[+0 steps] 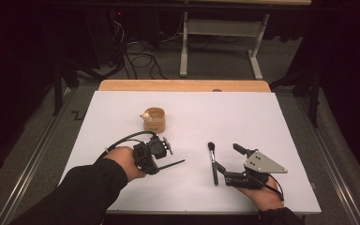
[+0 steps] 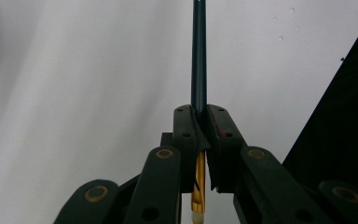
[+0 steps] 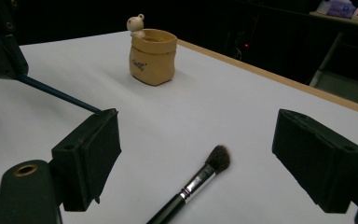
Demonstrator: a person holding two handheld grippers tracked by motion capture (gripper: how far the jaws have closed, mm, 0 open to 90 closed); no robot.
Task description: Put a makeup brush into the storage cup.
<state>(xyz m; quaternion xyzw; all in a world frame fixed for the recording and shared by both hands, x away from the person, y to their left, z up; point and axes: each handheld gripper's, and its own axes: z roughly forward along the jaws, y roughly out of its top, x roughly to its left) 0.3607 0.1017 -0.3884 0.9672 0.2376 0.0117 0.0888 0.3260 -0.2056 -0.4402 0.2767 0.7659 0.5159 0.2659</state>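
Brushes are the business here: a thin dark-handled brush (image 1: 172, 164) is clamped in the left claw (image 1: 161, 165), jaws shut tight on its shaft where a gold ferrule shows in the left gripper view, handle poking toward the centre of the high view. A second, black make-up brush (image 1: 212, 161) lies flat on the white bench (image 1: 262, 122), right of centre, bristles pointing up the frame. The right claw (image 1: 228, 161) stands wide open with nothing in it, jaws either side of that brush and not pressing it. A tan pot (image 1: 153, 119) with a small bear on its rim stands upright above the left hand, probably the destination. To do this well, centre the open jaws over the handle's middle, lower until the pads straddle it squarely, then close gently so it does not roll or skid.
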